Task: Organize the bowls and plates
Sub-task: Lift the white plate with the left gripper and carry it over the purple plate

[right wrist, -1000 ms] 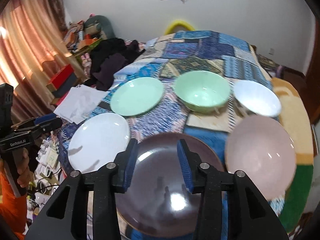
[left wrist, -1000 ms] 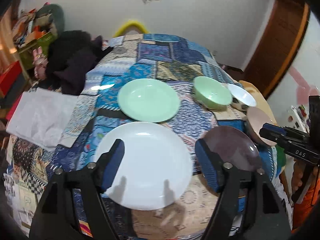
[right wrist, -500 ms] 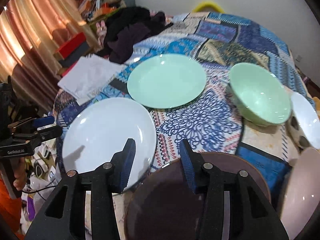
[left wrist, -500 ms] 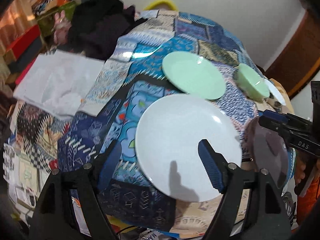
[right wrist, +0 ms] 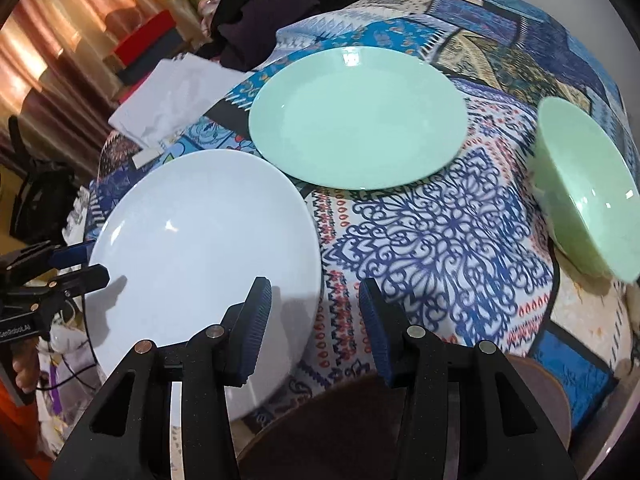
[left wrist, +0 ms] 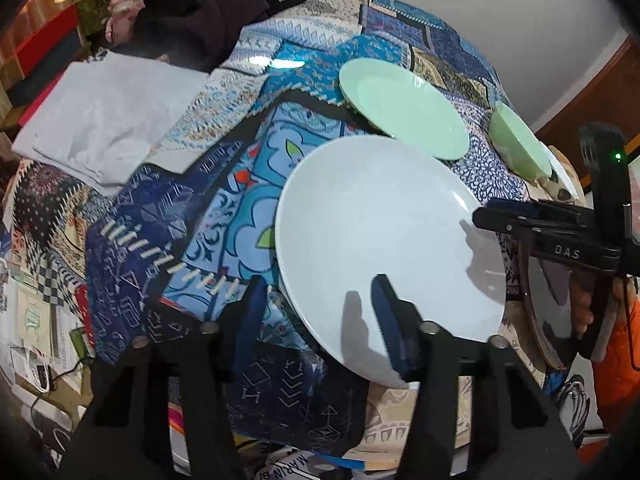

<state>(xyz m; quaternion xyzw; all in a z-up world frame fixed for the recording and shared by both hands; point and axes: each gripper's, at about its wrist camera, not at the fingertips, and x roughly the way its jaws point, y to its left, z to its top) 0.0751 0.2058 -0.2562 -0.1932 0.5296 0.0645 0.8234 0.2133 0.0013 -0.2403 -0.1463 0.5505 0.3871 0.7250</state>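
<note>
Spread over the patchwork tablecloth, the white plate's near rim is straddled by the closing left gripper, not yet pinched.

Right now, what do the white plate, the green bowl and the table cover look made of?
White plate: glazed ceramic or melamine; smooth, glossy, small bright highlights; which one, cannot tell.
Green bowl: same glossy opaque look with a highlight inside; opaque glass also possible.
Table cover: printed patchwork fabric, matte, draping over the edge; a shiny patch farther back hints at a clear film or coating, unsure.
</note>
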